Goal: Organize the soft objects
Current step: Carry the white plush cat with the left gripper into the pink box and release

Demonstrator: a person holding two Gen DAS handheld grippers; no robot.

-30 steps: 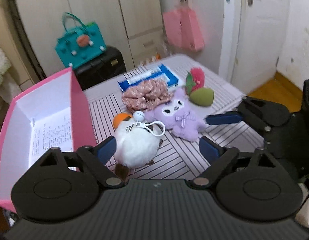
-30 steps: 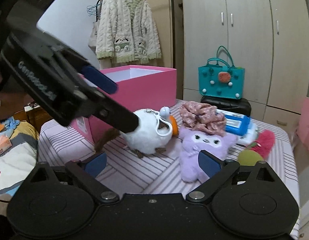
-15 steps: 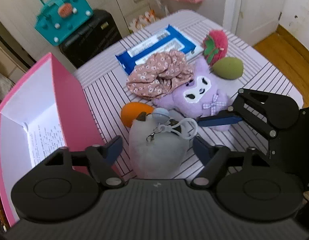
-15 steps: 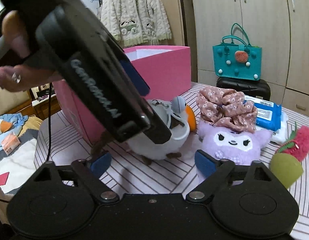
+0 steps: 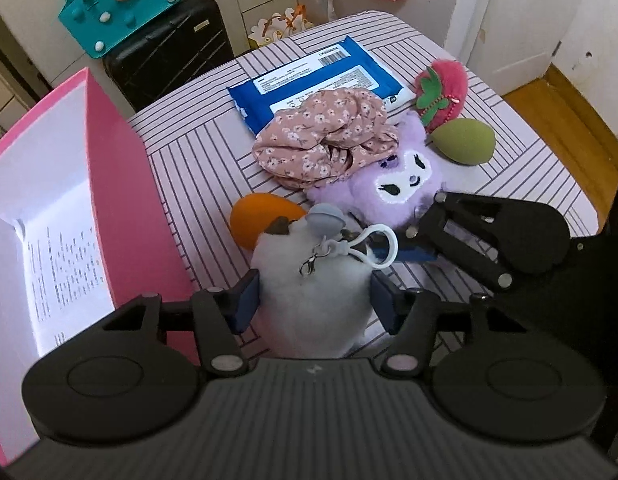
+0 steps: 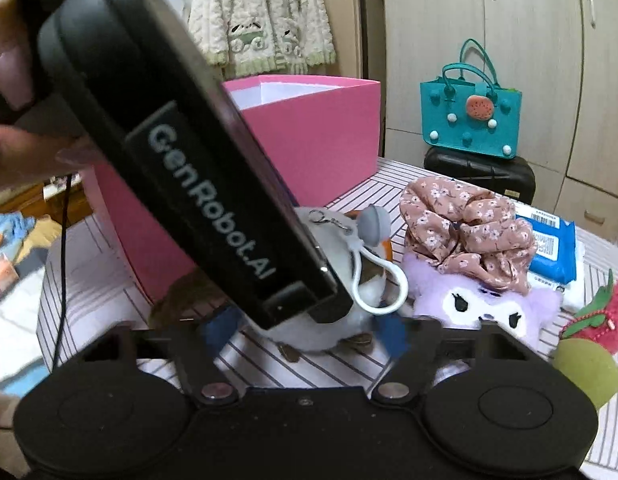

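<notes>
Striped table (image 5: 197,148) is crowded mid-surface. Left gripper (image 5: 313,305), jaws just closing, has its pads against both sides of the white plush (image 5: 313,300). Right gripper (image 6: 305,330), also closing, brackets the same plush; contact unclear. Pink box (image 5: 121,184) stands just left, purple plush (image 5: 393,188) right; far table edge bare.

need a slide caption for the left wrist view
Left gripper closing around the white plush keychain beside the open pink box, other soft toys behind.
</notes>
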